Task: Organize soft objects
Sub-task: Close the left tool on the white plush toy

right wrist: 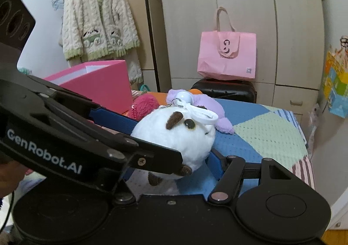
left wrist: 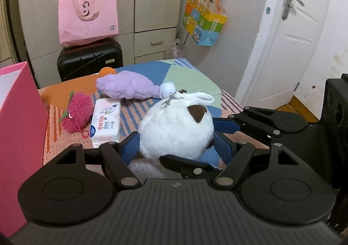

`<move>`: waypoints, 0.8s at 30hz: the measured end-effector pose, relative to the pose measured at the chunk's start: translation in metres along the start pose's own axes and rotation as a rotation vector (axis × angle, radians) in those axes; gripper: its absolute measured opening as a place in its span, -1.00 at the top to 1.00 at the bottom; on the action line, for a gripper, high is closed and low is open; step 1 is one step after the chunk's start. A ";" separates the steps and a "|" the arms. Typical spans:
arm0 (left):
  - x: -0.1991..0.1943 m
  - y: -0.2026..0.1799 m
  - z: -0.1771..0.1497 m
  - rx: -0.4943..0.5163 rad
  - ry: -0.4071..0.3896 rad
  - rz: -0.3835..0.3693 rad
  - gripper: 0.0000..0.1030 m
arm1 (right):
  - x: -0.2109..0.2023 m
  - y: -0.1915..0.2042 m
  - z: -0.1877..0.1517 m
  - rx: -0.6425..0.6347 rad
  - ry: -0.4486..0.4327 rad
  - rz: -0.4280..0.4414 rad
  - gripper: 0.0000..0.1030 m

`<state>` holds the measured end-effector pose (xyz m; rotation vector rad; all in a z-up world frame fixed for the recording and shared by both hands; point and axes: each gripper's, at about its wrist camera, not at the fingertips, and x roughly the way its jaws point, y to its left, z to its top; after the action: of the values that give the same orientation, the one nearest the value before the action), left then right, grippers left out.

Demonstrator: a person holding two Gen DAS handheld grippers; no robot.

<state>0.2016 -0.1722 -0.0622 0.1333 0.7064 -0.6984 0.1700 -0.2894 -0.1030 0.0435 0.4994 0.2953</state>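
Both grippers meet on the white plush ball (left wrist: 176,129), a round toy with brown ear patches and a white loop strap, sitting low on the patchwork blanket (left wrist: 187,75) that covers the bed. The left gripper (left wrist: 176,142) has its blue-padded fingers (left wrist: 130,142) clamped against the ball's flanks at 9 and 3 o'clock. The right gripper (right wrist: 174,138) comes in crosswise and presses the same toy between its own fingers (right wrist: 115,119).

From the ball, the purple plush (left wrist: 128,88) lies at 11 o'clock, with a small white bell (left wrist: 166,89) at its end. The tissue pack (left wrist: 106,121) sits at 9 o'clock, the red furry plush (left wrist: 76,112) just beyond it, and the pink box (left wrist: 17,136) stands further out at 9 o'clock.
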 end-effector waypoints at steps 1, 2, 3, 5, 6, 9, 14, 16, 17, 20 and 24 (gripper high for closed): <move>-0.003 -0.002 -0.001 0.006 0.000 -0.002 -0.42 | -0.004 0.002 -0.001 0.004 -0.003 -0.002 -0.38; -0.006 -0.004 -0.002 0.011 0.000 -0.005 -0.42 | -0.008 0.004 -0.002 0.007 -0.007 -0.006 -0.38; -0.009 -0.005 -0.004 0.015 0.000 -0.007 -0.42 | -0.012 0.007 -0.004 0.009 -0.010 -0.010 -0.38; -0.015 -0.008 -0.007 0.016 0.003 -0.015 -0.42 | -0.018 0.012 -0.006 0.008 -0.015 -0.018 -0.38; -0.018 -0.009 -0.008 0.013 0.005 -0.021 -0.42 | -0.022 0.016 -0.007 0.005 -0.016 -0.023 -0.38; -0.027 -0.010 -0.012 0.005 0.009 -0.043 -0.42 | -0.034 0.024 -0.010 -0.001 -0.022 -0.032 -0.37; -0.043 -0.015 -0.022 0.014 0.001 -0.063 -0.42 | -0.053 0.038 -0.014 -0.011 -0.028 -0.040 -0.37; -0.049 -0.016 -0.025 0.018 -0.002 -0.062 -0.42 | -0.058 0.041 -0.016 -0.017 -0.033 -0.042 -0.36; -0.051 -0.017 -0.027 0.019 -0.002 -0.061 -0.42 | -0.060 0.044 -0.017 -0.021 -0.034 -0.041 -0.36; -0.061 -0.020 -0.032 0.022 0.000 -0.059 -0.42 | -0.066 0.053 -0.018 -0.037 -0.034 -0.043 -0.35; -0.077 -0.023 -0.038 0.026 0.007 -0.058 -0.42 | -0.077 0.065 -0.021 -0.057 -0.040 -0.045 -0.35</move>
<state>0.1246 -0.1352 -0.0396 0.1396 0.7097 -0.7633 0.0782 -0.2498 -0.0779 -0.0173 0.4519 0.2635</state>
